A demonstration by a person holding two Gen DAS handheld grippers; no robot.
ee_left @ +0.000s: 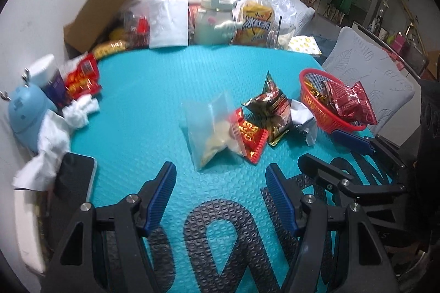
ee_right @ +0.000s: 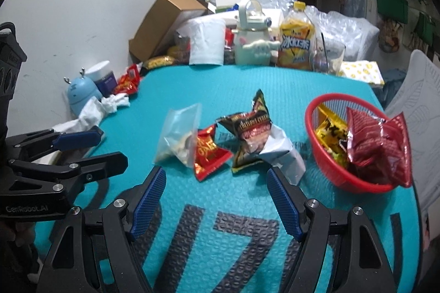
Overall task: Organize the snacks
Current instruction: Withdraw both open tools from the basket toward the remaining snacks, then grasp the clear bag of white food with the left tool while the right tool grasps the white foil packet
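In the round red plastic mesh basket (ee_right: pixel 324 155) at the mat's right edge, crinkled dark red foil packets (ee_right: pixel 376 147) lean over a yellow one (ee_right: pixel 330 130). Left of it, on the teal bubble-textured mat (ee_right: pixel 247 81), lie a silver pouch (ee_right: pixel 283 152), an upright black-and-red bag (ee_right: pixel 251 132), a small red packet (ee_right: pixel 209 152) and a clear zip bag (ee_right: pixel 178 136). My left gripper (ee_left: pixel 221 194) and right gripper (ee_right: pixel 217 199) hover spread, holding nothing.

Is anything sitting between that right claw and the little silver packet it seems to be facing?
Nothing visible: only bare teal bubble mat lies between the open right gripper and the crumpled silver foil packet. The red plastic mesh basket stands just beyond, to its right.
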